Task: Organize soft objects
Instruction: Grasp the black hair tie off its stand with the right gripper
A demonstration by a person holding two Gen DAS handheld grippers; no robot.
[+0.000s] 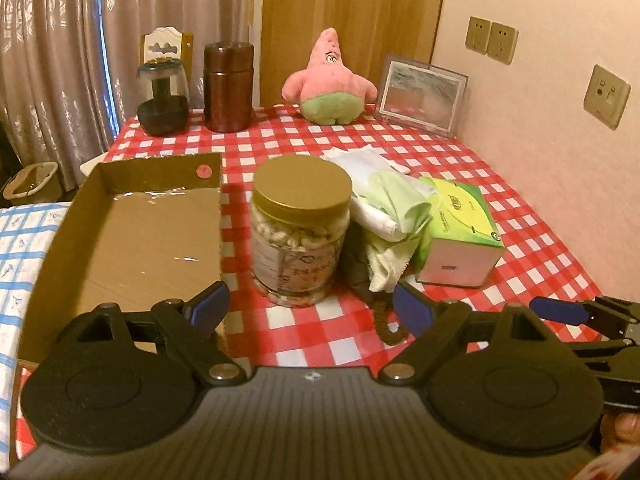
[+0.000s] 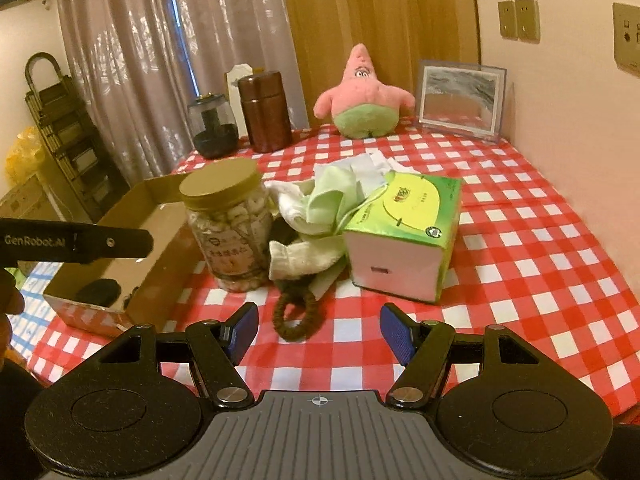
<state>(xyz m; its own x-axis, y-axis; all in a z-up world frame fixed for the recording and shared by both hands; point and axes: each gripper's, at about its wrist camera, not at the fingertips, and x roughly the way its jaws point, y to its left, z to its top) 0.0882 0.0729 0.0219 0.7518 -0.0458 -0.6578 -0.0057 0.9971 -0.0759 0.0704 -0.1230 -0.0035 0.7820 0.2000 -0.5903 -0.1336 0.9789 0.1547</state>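
Note:
A heap of soft cloths, pale green and white (image 1: 394, 216) (image 2: 320, 208), lies mid-table between a jar and a tissue box. A brown hair scrunchie (image 2: 294, 316) (image 1: 386, 322) lies in front of the heap. A pink starfish plush (image 1: 330, 80) (image 2: 364, 96) sits upright at the back. An open cardboard box (image 1: 140, 232) (image 2: 132, 264) stands at the left. My left gripper (image 1: 310, 308) is open and empty, just in front of the jar. My right gripper (image 2: 320, 332) is open and empty, with the scrunchie between its fingers, apart from both.
A gold-lidded jar (image 1: 300, 232) (image 2: 230, 232) stands beside the box. A green tissue box (image 1: 460, 236) (image 2: 404, 236) sits right of the cloths. A brown canister (image 1: 228, 86), a dark grinder (image 1: 162, 96) and a picture frame (image 1: 422, 94) line the back. The wall is at right.

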